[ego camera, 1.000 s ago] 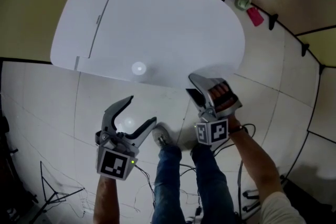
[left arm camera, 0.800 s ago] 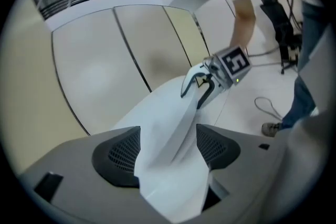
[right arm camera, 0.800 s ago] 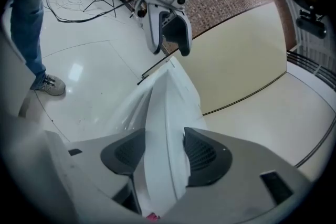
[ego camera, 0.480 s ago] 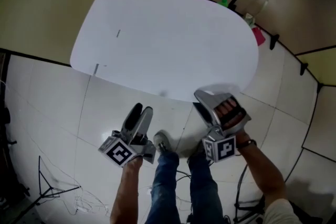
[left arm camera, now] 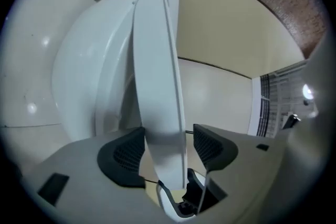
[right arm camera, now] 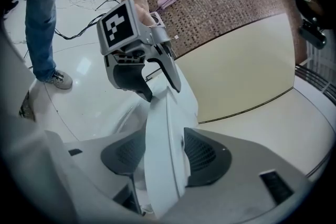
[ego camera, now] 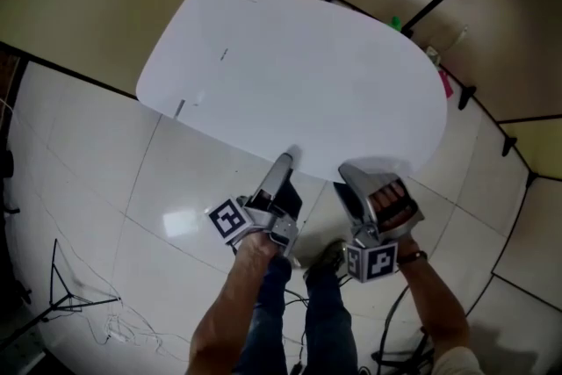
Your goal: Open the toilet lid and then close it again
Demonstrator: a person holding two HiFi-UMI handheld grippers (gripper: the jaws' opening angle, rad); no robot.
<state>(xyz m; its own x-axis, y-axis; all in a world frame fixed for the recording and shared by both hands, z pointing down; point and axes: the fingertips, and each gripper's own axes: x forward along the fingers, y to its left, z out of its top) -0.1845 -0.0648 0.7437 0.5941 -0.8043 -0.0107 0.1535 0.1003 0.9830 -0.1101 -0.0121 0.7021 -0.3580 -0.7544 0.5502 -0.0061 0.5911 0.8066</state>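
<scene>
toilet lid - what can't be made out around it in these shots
Bowl and seat: in the head view the toilet lid covers them entirely.
Bottles by the wall: head view, mostly behind the lid's far edge, too small to identify.
Left gripper grip: its jaws have just been closing round the lid's rim; the left gripper view shows a gap at one pad, contact at the other unclear.

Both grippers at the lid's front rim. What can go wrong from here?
1. The left gripper has just been closing its jaws around the toilet lid, yet a gap shows beside one pad; probably only the right gripper grips.
2. It pinches only the thin rim; the lid could slip and slam.
</scene>
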